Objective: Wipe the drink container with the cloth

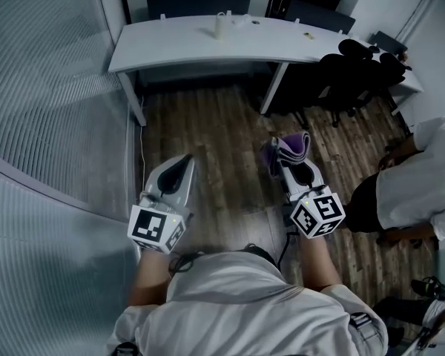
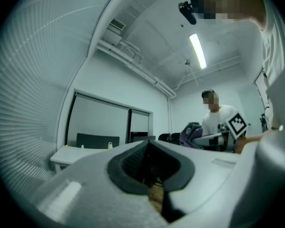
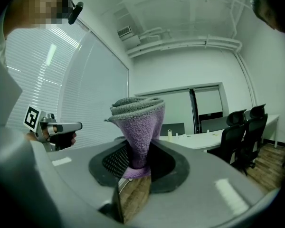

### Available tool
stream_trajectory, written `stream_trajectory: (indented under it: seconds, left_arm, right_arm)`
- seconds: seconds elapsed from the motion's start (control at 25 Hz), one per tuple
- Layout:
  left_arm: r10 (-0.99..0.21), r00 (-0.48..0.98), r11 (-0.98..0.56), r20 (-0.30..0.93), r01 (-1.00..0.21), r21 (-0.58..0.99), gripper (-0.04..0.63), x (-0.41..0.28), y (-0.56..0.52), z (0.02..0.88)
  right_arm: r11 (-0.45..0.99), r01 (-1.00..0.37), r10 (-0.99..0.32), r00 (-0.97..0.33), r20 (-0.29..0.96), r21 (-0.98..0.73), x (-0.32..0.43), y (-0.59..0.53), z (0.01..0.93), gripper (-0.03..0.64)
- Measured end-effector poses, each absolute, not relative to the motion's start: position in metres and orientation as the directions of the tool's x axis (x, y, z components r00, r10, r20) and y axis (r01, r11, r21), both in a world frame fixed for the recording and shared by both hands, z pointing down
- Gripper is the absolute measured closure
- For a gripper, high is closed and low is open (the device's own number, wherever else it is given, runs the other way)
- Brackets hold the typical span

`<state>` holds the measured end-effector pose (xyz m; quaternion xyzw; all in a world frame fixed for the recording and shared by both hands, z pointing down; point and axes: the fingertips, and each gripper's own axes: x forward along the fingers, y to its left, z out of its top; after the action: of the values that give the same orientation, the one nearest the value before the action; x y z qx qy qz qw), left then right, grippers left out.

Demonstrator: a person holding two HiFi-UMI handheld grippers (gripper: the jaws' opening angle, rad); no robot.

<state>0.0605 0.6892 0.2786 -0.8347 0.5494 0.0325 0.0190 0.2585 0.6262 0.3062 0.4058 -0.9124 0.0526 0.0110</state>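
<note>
We note R tongs (image 3: 135,161) pinching folded purple cloth (image 3: 138,122), long axis fwd along tongs; L tongs (image 2: 149,169) closed, empty.

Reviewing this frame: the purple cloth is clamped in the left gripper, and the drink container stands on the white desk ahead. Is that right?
Not quite. The purple cloth is clamped in the right gripper, not the left, as the right gripper view shows; the left gripper is shut on nothing. The drink container does stand on the white desk ahead.
</note>
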Motion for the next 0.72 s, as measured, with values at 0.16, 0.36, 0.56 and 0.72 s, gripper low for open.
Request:
stream_trajectory:
  seconds: [0.16, 0.36, 0.56, 0.72]
  left_arm:
    - [-0.914, 0.398, -0.401, -0.072, -0.916, 0.018, 0.592, 0.040, 0.687, 0.287]
    - [-0.906, 0.417, -0.420, -0.067, -0.907, 0.028, 0.592, 0.032, 0.669, 0.297]
    - [-0.913, 0.401, -0.404, -0.074, -0.915, 0.022, 0.592, 0.018, 0.635, 0.299]
    - [-0.924, 0.376, -0.378, -0.071, -0.925, 0.026, 0.592, 0.009, 0.596, 0.303]
  right_arm:
    - [0.663, -0.745, -0.741, -0.667, 0.072, -0.078, 0.237, 0.628, 0.311, 0.515]
    - [0.654, -0.752, -0.747, -0.659, 0.084, -0.079, 0.226, 0.613, 0.318, 0.515]
    - [0.661, -0.745, -0.741, -0.667, 0.077, -0.086, 0.215, 0.571, 0.324, 0.514]
    - [0.679, -0.729, -0.726, -0.684, 0.073, -0.090, 0.205, 0.528, 0.329, 0.514]
